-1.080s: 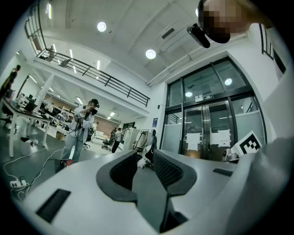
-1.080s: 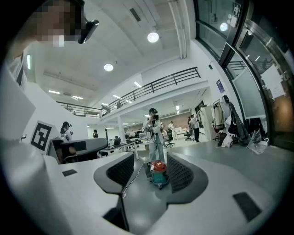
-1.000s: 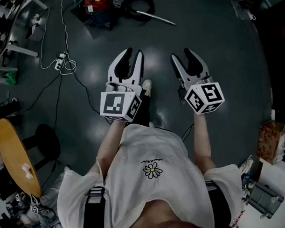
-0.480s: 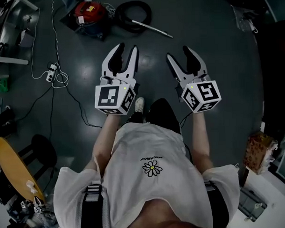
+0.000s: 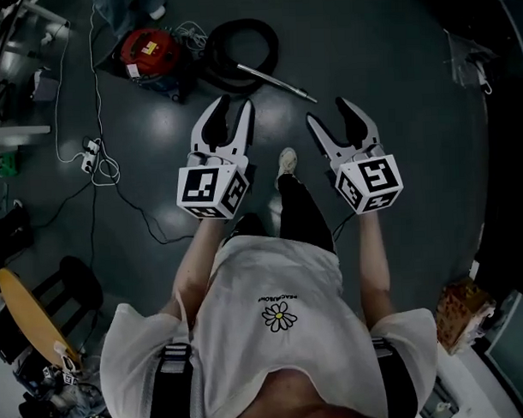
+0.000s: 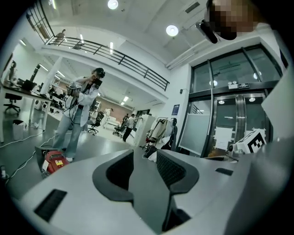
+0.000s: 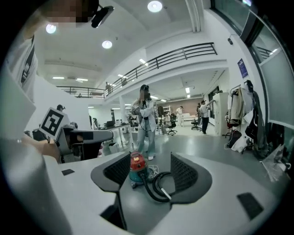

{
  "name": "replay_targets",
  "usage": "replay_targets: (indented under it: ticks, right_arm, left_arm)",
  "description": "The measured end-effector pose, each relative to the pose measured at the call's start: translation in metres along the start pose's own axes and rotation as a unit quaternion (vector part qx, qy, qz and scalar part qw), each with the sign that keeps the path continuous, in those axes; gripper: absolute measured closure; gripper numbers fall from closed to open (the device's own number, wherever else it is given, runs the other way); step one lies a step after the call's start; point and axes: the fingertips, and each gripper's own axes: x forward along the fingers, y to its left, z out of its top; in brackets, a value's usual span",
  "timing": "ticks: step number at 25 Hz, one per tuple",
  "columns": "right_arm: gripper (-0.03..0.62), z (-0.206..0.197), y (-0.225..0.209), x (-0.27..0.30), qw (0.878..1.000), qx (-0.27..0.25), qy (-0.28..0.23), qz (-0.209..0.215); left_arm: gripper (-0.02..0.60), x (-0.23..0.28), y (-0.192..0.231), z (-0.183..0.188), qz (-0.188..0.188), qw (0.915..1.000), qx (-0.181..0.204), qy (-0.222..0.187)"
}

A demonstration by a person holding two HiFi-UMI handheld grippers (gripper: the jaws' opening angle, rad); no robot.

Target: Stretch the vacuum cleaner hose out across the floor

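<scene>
A red vacuum cleaner [image 5: 149, 52] stands on the dark floor ahead of me, to the left. Its black hose [image 5: 239, 43] lies coiled beside it, with the metal wand [image 5: 274, 79] across the coil. Both grippers hang in the air short of it, side by side. My left gripper [image 5: 232, 111] is partly open with nothing between its jaws, and its view shows the vacuum [image 6: 55, 160] low at the left. My right gripper [image 5: 331, 114] is wide open and empty. Its view frames the vacuum [image 7: 136, 167] and hose [image 7: 156, 186] between the jaws, some way off.
A power strip with a white cable [image 5: 93, 154] lies at the left, and a dark cable trails from it across the floor. A round wooden table [image 5: 30, 319] is at the lower left. A person [image 7: 144, 124] stands just beyond the vacuum. My shoe [image 5: 285, 160] is between the grippers.
I have walked forward: the vacuum and hose sit lower in the head view and nearer the grippers. The left jaws have parted a little and the right jaws have widened.
</scene>
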Motion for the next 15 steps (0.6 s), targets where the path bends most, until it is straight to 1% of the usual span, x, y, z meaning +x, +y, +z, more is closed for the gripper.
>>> replay_targets:
  ticks: [2,4,5,7,10,12,15]
  right_arm:
    - [0.335,0.002,-0.035,0.033,0.999,-0.029,0.021,0.025]
    - [0.335,-0.006,-0.062,0.068,0.996,-0.056,0.041,0.053]
    - [0.335,-0.017,-0.073,0.087,0.994,-0.066,0.052,0.067]
    - [0.335,-0.052,-0.092,0.126,0.989,-0.082,0.076,0.093]
    - [0.335,-0.130,-0.117,0.193,0.980,-0.106,0.110,0.130]
    - [0.335,-0.194,-0.137,0.243,0.973,-0.118,0.129,0.151]
    - [0.335,-0.300,-0.164,0.319,0.963,-0.128,0.159,0.175]
  left_arm:
    - [0.443,0.048,0.010,-0.003,0.012,0.9999,-0.001,0.003]
    - [0.443,0.088,0.028,-0.015,0.027,0.9996,-0.008,0.002]
    - [0.443,0.105,0.040,-0.026,0.036,0.9992,-0.015,0.003]
    - [0.443,0.136,0.067,-0.060,0.051,0.9983,-0.027,0.007]
    - [0.443,0.182,0.117,-0.134,0.063,0.9975,-0.027,0.013]
    - [0.443,0.217,0.154,-0.194,0.066,0.9974,-0.022,0.018]
    - [0.434,0.268,0.210,-0.293,0.064,0.9974,-0.008,0.031]
